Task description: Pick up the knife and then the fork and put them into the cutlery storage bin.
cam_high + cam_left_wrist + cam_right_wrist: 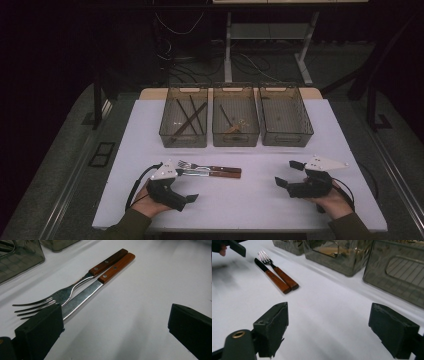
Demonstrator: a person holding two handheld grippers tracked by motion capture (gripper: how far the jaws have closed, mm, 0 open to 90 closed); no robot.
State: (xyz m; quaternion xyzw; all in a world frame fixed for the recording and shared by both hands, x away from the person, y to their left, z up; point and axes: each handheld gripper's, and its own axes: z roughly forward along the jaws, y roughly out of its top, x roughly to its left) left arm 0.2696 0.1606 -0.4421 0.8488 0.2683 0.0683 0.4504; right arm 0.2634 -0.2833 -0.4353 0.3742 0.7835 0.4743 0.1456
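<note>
Left gripper rests low on the white table, held by a hand reaching in from the near edge, its jaws wide apart and holding nothing. One jaw sits just beside the tips of a fork and knife lying side by side, wooden handles pointing away. Right gripper, also spread open and empty, rests well apart from them, angled toward the cutlery.

A wooden-handled fork and a matching table knife lie flat, side by side and touching, on the white worktop, handles together.
</note>
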